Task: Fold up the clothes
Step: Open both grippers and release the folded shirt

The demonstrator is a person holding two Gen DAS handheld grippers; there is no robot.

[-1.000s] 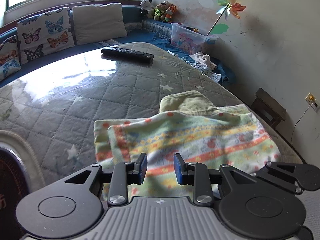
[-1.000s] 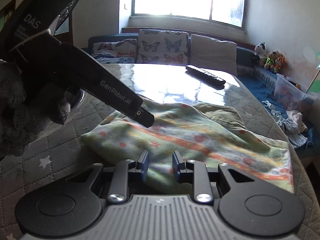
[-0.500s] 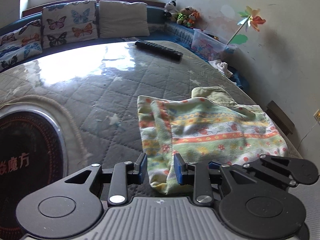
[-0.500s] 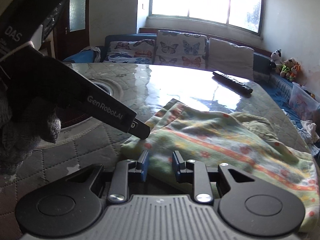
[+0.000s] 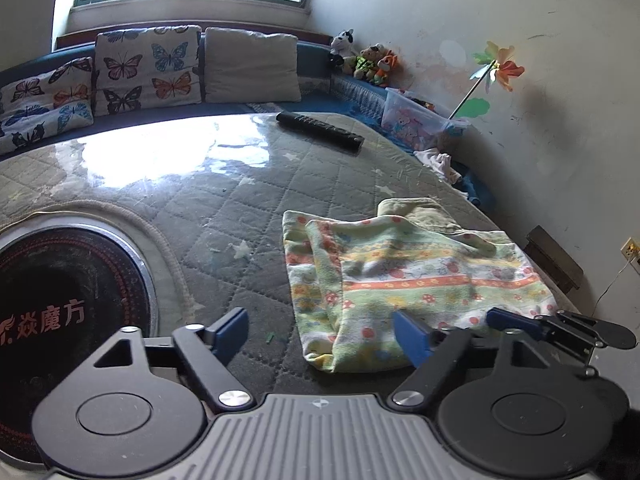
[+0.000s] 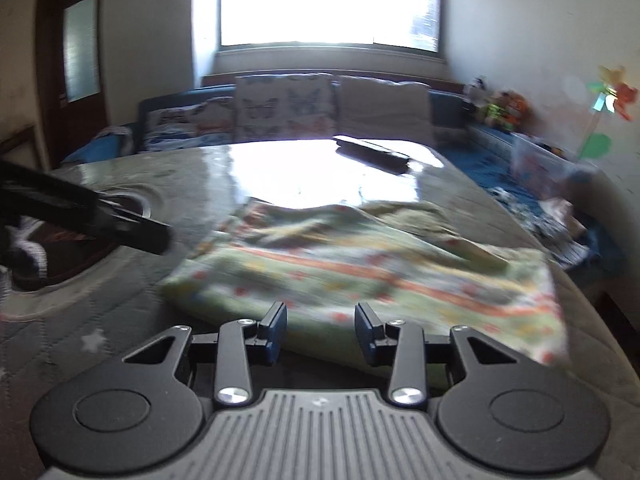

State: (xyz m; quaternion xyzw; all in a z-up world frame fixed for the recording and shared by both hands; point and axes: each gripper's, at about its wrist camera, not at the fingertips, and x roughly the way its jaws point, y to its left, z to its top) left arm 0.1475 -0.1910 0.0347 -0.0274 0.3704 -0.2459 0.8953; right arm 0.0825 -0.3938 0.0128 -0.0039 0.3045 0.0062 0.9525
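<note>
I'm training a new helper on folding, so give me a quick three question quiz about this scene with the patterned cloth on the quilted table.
1. True or false: the left gripper is clamped on the patterned cloth.
2. What lies on the quilted table beyond the cloth? A) a remote control B) a cup C) a book
3. Fill in: the round inset in the table lies to the ____ of the cloth in the left wrist view.

Key
1. False. Its jaws are opening, and nothing is pinched between them.
2. A, the remote control.
3. Left.
</note>
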